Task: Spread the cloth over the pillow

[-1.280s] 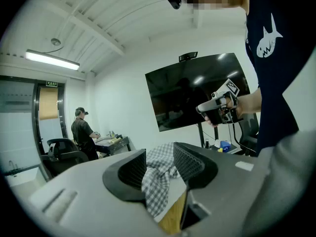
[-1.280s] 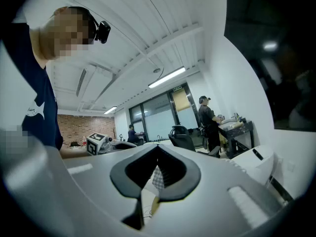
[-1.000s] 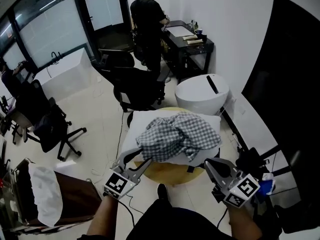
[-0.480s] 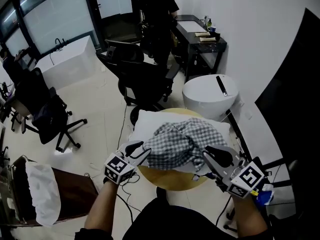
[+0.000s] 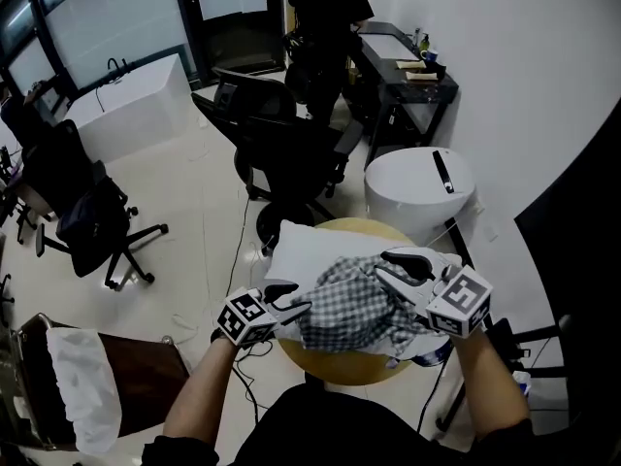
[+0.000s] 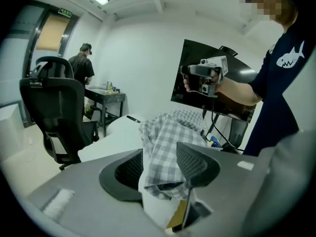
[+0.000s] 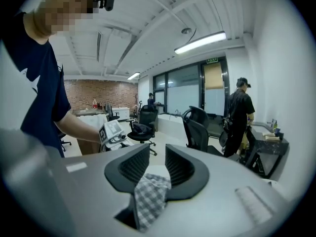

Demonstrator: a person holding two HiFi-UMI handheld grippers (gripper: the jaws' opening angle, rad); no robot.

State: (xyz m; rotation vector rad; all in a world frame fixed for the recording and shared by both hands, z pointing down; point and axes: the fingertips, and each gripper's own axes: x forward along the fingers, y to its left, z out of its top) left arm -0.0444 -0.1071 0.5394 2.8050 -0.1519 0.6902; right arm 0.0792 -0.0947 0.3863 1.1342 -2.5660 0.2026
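A white pillow [image 5: 299, 249] lies on a round wooden table [image 5: 335, 365], with a grey-and-white checked cloth [image 5: 354, 301] bunched up on its near half. My left gripper [image 5: 291, 299] is at the cloth's near left edge. Its jaws have just been opening, and a fold of the cloth [image 6: 168, 137] hangs loose in the gap of the left gripper [image 6: 160, 163]. My right gripper [image 5: 393, 268] is over the cloth's right side. Its jaws have just been opening too, and a strip of cloth [image 7: 148, 196] lies low between them, in the right gripper [image 7: 157, 164].
A black office chair [image 5: 281, 153] and a round white drum [image 5: 422, 184] stand just beyond the table. Further back a person in black [image 5: 325, 8] stands by a dark desk [image 5: 408, 76]. Another chair [image 5: 87, 231] and a brown box [image 5: 126, 386] are at the left.
Both grippers have moved forward from the table's near edge onto the cloth. The right one came in from the near right and its jaws opened. The cloth stays bunched.
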